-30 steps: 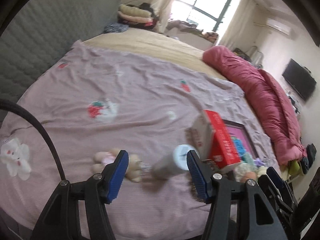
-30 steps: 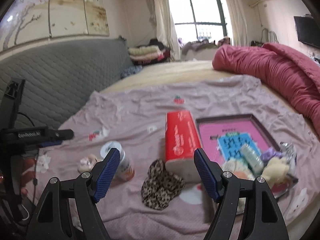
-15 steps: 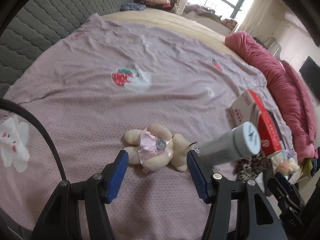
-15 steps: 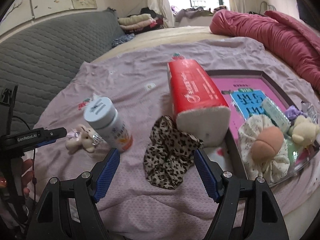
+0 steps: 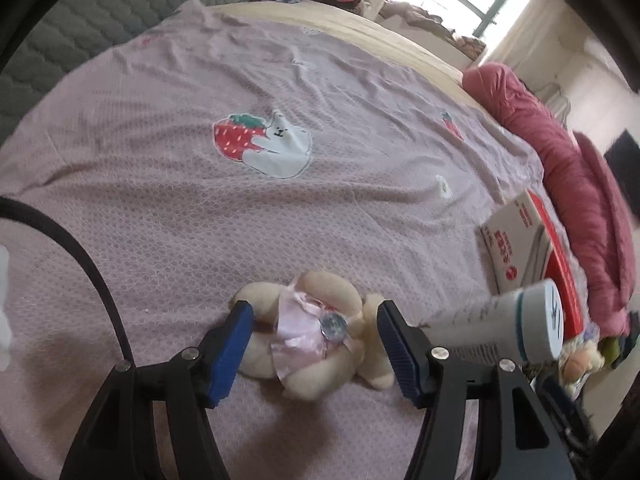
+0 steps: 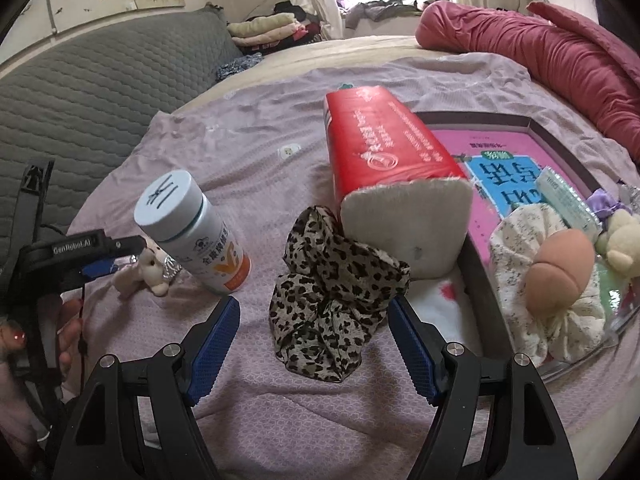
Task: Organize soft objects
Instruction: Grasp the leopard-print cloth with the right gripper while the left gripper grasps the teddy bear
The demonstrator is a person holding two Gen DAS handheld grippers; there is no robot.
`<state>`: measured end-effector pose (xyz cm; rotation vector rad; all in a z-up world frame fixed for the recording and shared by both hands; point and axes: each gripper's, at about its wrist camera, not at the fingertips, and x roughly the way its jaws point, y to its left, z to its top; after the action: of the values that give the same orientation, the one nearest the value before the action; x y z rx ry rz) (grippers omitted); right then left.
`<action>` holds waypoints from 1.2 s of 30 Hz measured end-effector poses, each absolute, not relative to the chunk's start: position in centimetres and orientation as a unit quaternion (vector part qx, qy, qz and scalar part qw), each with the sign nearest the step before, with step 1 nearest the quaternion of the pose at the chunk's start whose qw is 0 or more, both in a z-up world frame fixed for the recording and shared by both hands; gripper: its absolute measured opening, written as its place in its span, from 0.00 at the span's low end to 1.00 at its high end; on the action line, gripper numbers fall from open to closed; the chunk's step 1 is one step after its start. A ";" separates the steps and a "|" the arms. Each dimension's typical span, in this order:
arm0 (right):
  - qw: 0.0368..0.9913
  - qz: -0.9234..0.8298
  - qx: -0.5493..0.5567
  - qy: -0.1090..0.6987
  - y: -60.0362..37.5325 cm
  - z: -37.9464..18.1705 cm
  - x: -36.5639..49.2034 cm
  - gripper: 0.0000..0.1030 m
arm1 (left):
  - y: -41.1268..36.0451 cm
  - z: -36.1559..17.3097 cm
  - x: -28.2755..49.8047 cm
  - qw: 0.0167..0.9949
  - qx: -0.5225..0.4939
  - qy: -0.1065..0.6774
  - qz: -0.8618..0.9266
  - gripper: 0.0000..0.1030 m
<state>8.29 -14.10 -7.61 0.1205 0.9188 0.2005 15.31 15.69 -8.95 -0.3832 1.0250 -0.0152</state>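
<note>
Teddy (image 5: 316, 332) between opening left hand-held gripper (image 5: 314, 346); right hand-held gripper (image 6: 314, 346) wide, ungripped, at scrunchie (image 6: 332, 292).

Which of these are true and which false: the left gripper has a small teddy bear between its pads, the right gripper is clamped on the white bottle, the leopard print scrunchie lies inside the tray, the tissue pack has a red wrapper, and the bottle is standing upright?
1. The left gripper has the small teddy bear between its pads. True; its jaws are opening and not pressing on it.
2. The right gripper is clamped on the white bottle. False: it is open around the leopard print scrunchie.
3. The scrunchie lies inside the tray. False: it lies on the bedsheet beside the tray.
4. The tissue pack has a red wrapper. True.
5. The bottle stands upright. True.
</note>
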 end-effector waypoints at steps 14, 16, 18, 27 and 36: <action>0.878 0.088 0.078 0.465 -13.9 -10.2 9.7 0.75 | 15.6 -11.7 17.6 0.849 -0.181 0.496 0.015 0.68; 0.877 0.077 0.081 0.468 -14.1 -10.6 10.1 0.75 | 14.8 -11.7 17.5 0.853 -0.158 0.496 0.026 0.64; 0.878 0.071 0.083 0.467 -14.1 -11.0 10.4 0.75 | 14.4 -11.6 17.4 0.856 -0.143 0.495 0.032 0.60; 0.878 0.072 0.034 0.473 -12.9 -11.6 11.7 0.43 | 15.0 -11.1 16.5 0.858 -0.152 0.491 0.025 0.47; 0.870 0.112 0.086 0.473 -14.8 -10.3 10.8 0.21 | 16.1 -10.1 14.9 0.855 -0.199 0.479 0.005 0.42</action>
<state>10.76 -14.83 -10.34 0.1807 0.9895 0.2335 14.89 16.09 -10.08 -0.4193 1.0081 0.0103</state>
